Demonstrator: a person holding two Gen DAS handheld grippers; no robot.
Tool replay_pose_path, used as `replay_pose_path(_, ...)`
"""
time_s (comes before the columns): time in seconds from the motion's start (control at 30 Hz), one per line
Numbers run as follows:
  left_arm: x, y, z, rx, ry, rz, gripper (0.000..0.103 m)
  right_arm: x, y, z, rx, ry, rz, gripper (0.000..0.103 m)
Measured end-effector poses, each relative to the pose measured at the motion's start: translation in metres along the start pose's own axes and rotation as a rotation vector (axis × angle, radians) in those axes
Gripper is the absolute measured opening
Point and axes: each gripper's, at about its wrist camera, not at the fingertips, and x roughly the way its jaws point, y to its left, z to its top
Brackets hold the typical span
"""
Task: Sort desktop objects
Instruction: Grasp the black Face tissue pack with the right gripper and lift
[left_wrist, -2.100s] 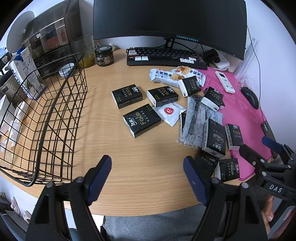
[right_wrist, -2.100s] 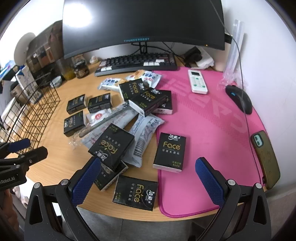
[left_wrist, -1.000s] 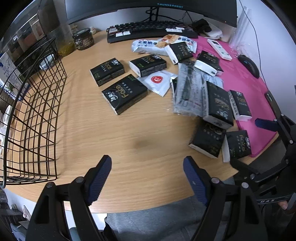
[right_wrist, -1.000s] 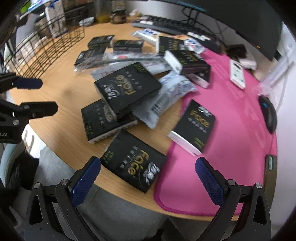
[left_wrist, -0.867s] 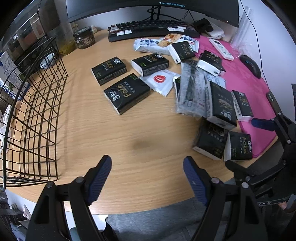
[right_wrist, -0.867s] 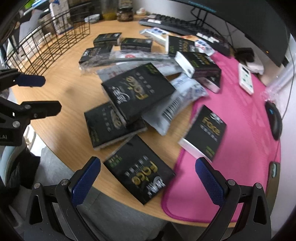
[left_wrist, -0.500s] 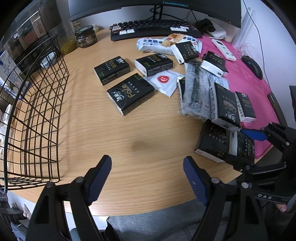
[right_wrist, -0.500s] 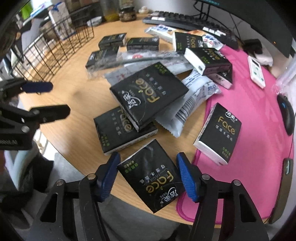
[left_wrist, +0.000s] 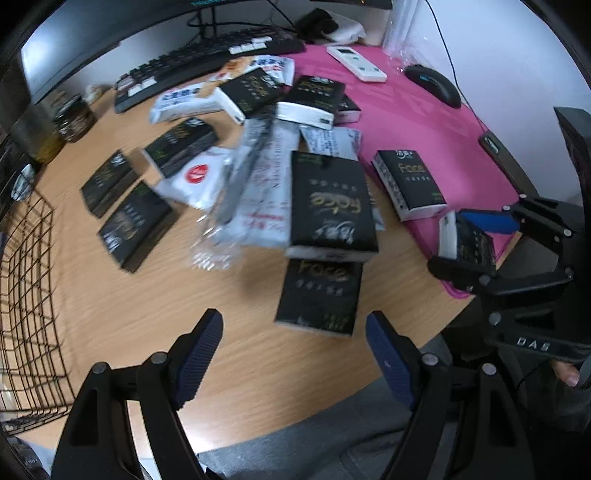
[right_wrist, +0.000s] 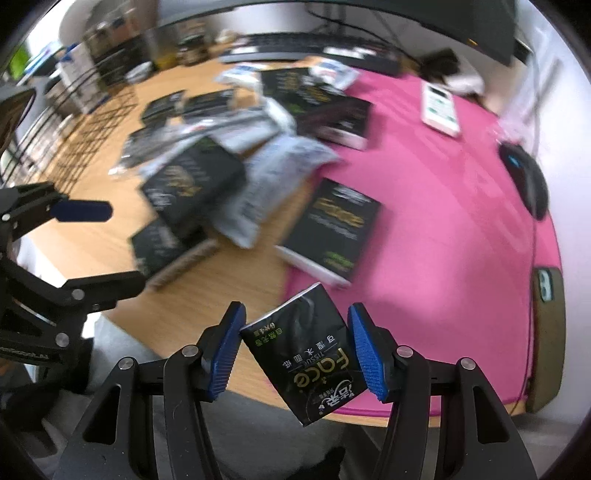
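A rounded wooden table (left_wrist: 155, 314) stands against a plain white wall (left_wrist: 491, 55), its right-hand part covered by a pink desk mat (right_wrist: 443, 206). At the rear edge, a dark monitor (right_wrist: 424, 18) on a stand rises above a black keyboard (left_wrist: 192, 62), with a black mouse (left_wrist: 436, 85) near the wall. Lighting is even; both views are blurred.

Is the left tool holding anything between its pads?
No, the left tool stands open with only bare desk between its pads, while the nearest tissue pack lies untouched ahead.
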Motion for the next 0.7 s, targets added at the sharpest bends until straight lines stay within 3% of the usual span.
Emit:
replay_pose_path(0.23,0.02,-0.011,0.013,0.014,0.03,0.015,0.082,0.005,-0.022,-0.003,0.034,-0.011,0.012,0.061)
replay_pose_path(0.33,0.023,-0.011,0.016,0.013,0.033,0.016,0.081,0.006,-0.028,-0.005,0.033,-0.013,0.012,0.067)
replay_pose_path(0.53,0.026,-0.01,0.018,0.007,0.035,0.027,0.063,0.008,-0.031,-0.009,0.016,-0.005,-0.013,0.068)
replay_pose_path(0.6,0.025,-0.008,0.018,0.002,0.029,0.028,0.052,0.008,-0.032,-0.01,0.015,-0.007,-0.01,0.07)
replay_pose_path(0.7,0.024,-0.005,0.017,-0.013,0.027,0.022,0.052,0.01,-0.031,-0.012,-0.006,-0.001,-0.028,0.076)
